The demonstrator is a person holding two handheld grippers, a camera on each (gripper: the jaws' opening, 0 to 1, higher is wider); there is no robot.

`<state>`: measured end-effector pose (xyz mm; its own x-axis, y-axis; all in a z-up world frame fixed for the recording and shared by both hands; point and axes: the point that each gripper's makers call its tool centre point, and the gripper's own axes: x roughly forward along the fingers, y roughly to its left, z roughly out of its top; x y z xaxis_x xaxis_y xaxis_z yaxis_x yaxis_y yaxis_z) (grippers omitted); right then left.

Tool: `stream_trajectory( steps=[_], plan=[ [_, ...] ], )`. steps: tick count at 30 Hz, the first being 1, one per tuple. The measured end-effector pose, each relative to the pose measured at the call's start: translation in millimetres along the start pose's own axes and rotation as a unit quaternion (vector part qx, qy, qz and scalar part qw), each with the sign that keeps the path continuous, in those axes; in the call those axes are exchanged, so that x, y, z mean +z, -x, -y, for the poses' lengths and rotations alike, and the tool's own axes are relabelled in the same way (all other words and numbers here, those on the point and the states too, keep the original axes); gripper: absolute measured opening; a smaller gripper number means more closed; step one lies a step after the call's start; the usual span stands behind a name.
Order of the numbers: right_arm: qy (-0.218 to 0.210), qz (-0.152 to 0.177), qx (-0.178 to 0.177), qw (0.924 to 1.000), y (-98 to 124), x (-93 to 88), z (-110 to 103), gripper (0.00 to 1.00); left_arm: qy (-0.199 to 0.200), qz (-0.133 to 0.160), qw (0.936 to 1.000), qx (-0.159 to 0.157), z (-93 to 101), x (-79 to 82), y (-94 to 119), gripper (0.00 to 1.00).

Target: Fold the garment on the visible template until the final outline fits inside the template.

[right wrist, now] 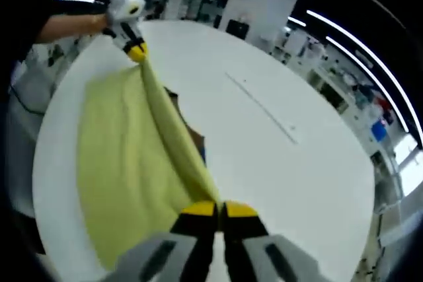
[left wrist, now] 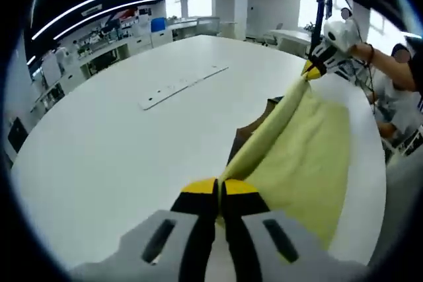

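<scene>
Left gripper: yellow-tipped jaws pressed together on one corner of the garment. Right gripper: jaws likewise clamped on the opposite corner of the same edge. Each gripper also appears in the other's view, at 1 o'clock in the left gripper view and at 11 o'clock in the right gripper view.

The garment is one piece of soft, pale yellow-green cloth with a matte, slightly fuzzy surface. Its held edge is lifted and stretched taut between the two grippers, rolled into a ridge; the rest drapes down onto the bench. A dark brown flat shape, possibly the template, shows at the bench surface just beside the lifted edge, partly covered by the cloth.

The bench is smooth, white and rounded. One thin pale strip lies flat on it, well apart from the cloth, toward 12 o'clock.
</scene>
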<state>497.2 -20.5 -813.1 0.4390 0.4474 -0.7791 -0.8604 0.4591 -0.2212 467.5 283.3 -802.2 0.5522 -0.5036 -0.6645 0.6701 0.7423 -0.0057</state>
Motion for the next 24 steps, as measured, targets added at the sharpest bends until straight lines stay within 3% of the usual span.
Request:
stream_trajectory(
  steps=[12,17,23,24],
  plan=[
    [-0.021,-0.018,0.04,0.9988,-21.9,-15.6,-7.4,0.0,0.014,-0.033,0.9994,-0.004,-13.2,-24.9,-22.1,0.0],
    [-0.03,-0.019,0.043,0.9984,-22.4,-16.2,-7.4,0.0,0.016,-0.028,0.9994,-0.01,-15.0,-27.4,-22.8,0.0],
    [-0.042,-0.017,0.037,0.9983,-22.4,-16.8,-5.4,0.04,-0.015,-0.024,0.9996,0.001,-18.1,-26.3,-21.3,0.06],
    [-0.049,-0.017,0.034,0.9981,-20.9,-16.7,-4.9,0.06,-0.043,-0.002,0.9991,0.001,-16.6,-19.3,-20.1,0.06]
  ],
)
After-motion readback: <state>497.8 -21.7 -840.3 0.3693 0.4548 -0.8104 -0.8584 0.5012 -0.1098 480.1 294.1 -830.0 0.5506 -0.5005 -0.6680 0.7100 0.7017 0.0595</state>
